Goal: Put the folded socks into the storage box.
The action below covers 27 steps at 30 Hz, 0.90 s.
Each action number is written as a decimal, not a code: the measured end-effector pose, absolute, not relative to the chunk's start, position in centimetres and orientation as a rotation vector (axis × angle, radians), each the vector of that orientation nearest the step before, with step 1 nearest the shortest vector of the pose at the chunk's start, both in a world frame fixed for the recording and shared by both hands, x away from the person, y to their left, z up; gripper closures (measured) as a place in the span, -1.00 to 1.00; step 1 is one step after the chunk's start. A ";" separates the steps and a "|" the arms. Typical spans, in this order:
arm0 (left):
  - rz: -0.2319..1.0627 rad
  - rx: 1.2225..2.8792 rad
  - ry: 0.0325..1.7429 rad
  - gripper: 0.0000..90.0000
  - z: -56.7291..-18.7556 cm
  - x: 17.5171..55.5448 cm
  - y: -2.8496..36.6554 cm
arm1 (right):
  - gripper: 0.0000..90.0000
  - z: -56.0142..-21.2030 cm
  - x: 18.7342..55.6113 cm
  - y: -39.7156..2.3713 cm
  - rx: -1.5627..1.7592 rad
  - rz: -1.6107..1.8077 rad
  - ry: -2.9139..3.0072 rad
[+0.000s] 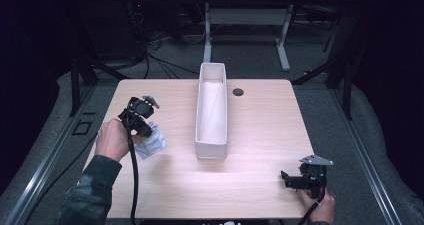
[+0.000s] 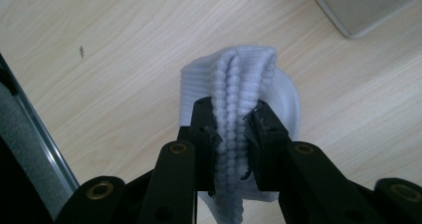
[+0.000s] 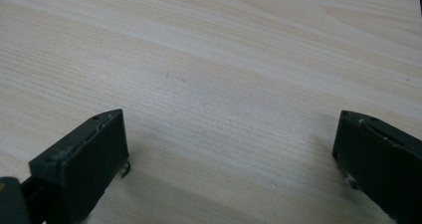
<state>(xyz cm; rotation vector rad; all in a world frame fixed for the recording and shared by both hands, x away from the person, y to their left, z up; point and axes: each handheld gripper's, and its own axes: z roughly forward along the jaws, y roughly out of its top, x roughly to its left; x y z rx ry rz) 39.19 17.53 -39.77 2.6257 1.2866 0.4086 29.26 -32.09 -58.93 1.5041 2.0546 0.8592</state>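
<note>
A pale ribbed knit cloth (image 2: 239, 89), folded like a sock, is pinched between the jaws of my left gripper (image 2: 234, 134), which is shut on it. In the high view the same cloth (image 1: 152, 144) hangs just above the left part of the wooden table (image 1: 260, 185), under the left gripper (image 1: 142, 130). My right gripper (image 1: 287, 180) rests near the table's front right corner. Its jaws stand wide open in the right gripper view (image 3: 229, 159), with bare wood between them.
A long, narrow white bin (image 1: 212, 110) stands lengthwise at the table's middle, open on top, and its corner (image 2: 358, 10) lies beyond the cloth. A dark round grommet (image 1: 238, 92) sits behind it. Another table's legs stand on the floor beyond.
</note>
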 end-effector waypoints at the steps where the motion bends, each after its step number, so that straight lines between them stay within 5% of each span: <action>1: 0.411 2.632 1.283 0.67 -39.6 39.2 17.5 | -0.99 -58.9 29.3 -32.1 1.505 0.859 2.054; 27: 0.496 2.635 1.212 0.67 -34.3 40.7 14.1 | -0.99 -58.9 29.3 -32.1 1.503 0.856 2.056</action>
